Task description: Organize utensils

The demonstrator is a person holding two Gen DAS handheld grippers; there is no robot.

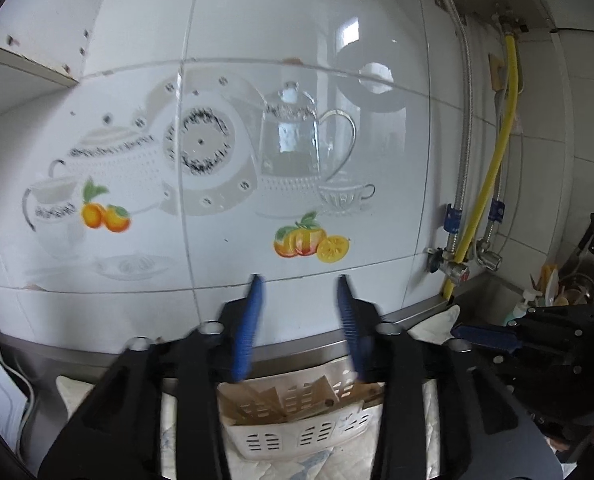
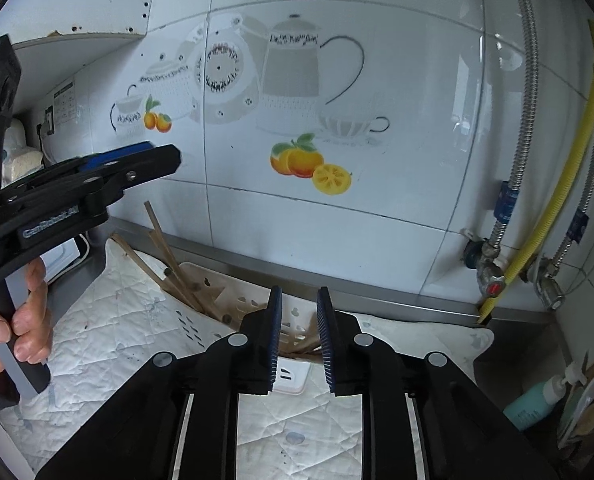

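Observation:
A white slotted utensil basket point(image 1: 305, 436) stands on a quilted mat against the tiled wall, with several wooden utensils point(image 1: 281, 400) inside. In the right wrist view the basket point(image 2: 225, 312) holds wooden utensils point(image 2: 165, 252) that lean out to the left. My left gripper point(image 1: 301, 280) is open and empty, raised above the basket. It also shows in the right wrist view point(image 2: 145, 156), held by a hand. My right gripper point(image 2: 299, 294) is open and empty, just in front of the basket. It shows at the right of the left wrist view point(image 1: 485, 336).
A quilted white mat point(image 2: 109, 320) covers the steel counter. Valves and a yellow hose point(image 2: 577, 168) run down the wall at right. A teal bottle point(image 2: 533, 404) and a rack of dishes point(image 1: 565, 288) stand at far right. White cables point(image 1: 17, 384) lie at left.

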